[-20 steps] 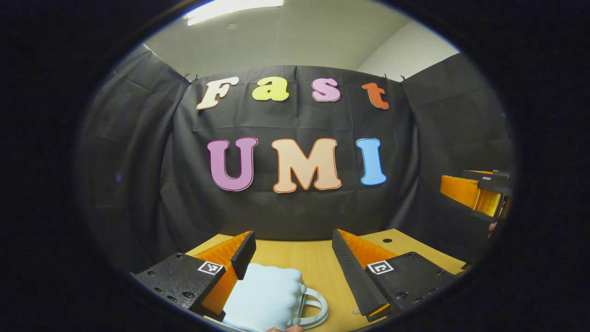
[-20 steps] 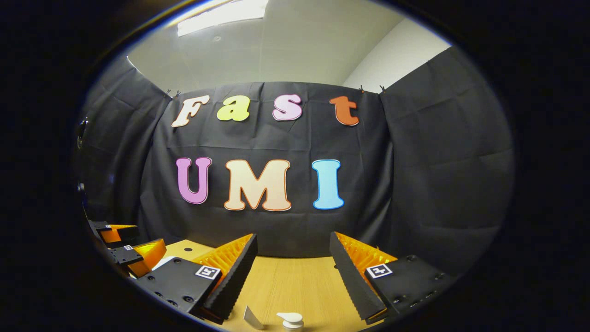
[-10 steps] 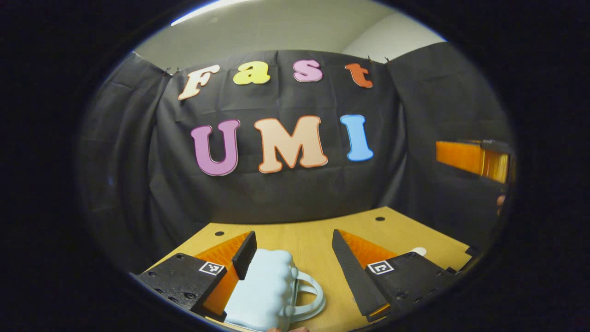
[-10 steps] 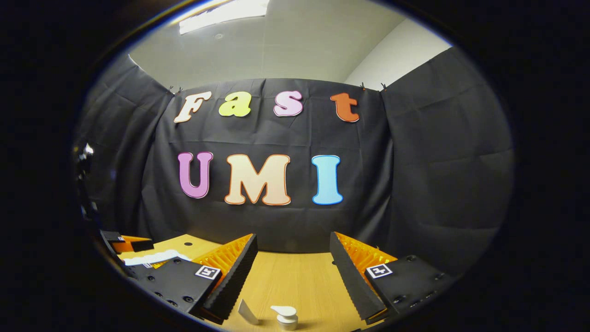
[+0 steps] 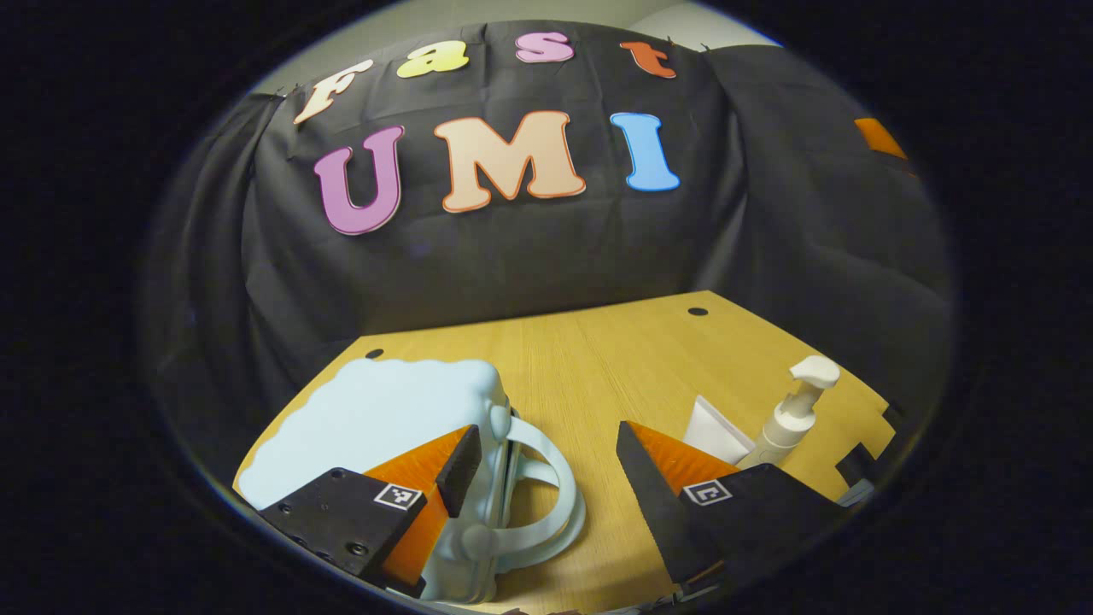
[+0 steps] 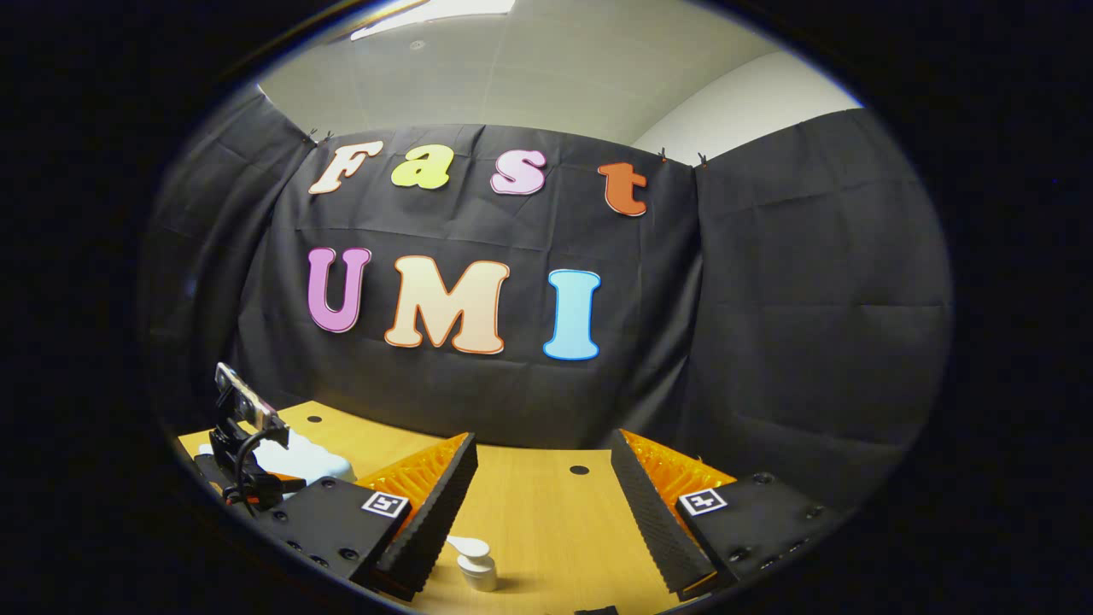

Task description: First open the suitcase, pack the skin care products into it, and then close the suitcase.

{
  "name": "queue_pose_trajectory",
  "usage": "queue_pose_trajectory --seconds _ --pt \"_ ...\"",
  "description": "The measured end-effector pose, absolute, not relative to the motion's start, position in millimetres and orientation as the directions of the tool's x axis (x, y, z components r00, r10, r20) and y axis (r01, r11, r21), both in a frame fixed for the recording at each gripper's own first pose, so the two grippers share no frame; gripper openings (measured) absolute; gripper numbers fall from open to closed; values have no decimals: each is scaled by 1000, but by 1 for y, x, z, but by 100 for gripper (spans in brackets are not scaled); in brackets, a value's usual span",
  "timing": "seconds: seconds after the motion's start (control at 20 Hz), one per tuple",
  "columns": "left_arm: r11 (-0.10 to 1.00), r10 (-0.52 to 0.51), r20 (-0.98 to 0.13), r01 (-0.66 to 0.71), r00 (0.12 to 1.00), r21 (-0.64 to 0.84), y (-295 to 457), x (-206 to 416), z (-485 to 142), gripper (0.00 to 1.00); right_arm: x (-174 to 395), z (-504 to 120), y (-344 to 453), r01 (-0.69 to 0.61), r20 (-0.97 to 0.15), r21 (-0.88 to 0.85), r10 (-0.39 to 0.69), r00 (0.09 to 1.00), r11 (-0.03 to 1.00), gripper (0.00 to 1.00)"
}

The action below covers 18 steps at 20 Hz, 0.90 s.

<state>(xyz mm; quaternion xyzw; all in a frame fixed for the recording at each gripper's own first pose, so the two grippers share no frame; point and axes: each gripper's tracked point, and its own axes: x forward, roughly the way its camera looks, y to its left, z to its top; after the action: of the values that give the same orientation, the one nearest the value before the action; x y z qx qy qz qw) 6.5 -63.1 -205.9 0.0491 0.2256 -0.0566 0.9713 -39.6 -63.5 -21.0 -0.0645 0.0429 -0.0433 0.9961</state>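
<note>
The closed pale-blue suitcase [image 5: 384, 410] lies flat under the left gripper [image 5: 538, 453], its handle [image 5: 546, 504] between the wide jaws. The right gripper [image 6: 542, 478], also wide, hangs farther off, with the pump bottle [image 6: 476, 564] ahead of it, toward its left finger.

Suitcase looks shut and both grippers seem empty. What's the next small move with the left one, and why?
Probably ease the open left gripper down and left toward the pale blue suitcase, which lies closed on the table with its handle between the fingers. The pump bottle and white tube wait unpacked, so opening comes first.
</note>
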Motion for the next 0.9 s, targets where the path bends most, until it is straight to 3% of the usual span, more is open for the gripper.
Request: queue_pose_trajectory --seconds 0.2,0.35,0.55,0.7,0.8,0.85,0.9 --pt "982 -75 -514 153 855 112 -65 9 -239 93 -43 -25 -69 90 -91 -148 -104 990 985 99" --pt "969 -69 -524 181 849 166 -70 18 -248 83 -44 -30 -71 88 -100 -153 -104 990 984 99" --pt "978 -72 -596 173 800 114 -79 20 -269 76 -45 -29 -74 88 -94 -159 -104 990 983 99" --pt "980 -50 -629 160 776 120 -76 21 -283 76 -47 -30 -77 94 -93 -169 -111 989 981 99" --pt "979 -62 -653 173 754 106 -79 19 -289 68 -49 -31 -81 103 -92 -171 -120 989 980 100" --pt "981 -56 -658 163 751 102 -77 21 -292 54 -50 -31 -82 106 -91 -171 -123 988 980 99" --pt "983 -40 -660 148 751 110 -71 21 -292 49 -50 -31 -83 106 -91 -171 -123 988 980 99"
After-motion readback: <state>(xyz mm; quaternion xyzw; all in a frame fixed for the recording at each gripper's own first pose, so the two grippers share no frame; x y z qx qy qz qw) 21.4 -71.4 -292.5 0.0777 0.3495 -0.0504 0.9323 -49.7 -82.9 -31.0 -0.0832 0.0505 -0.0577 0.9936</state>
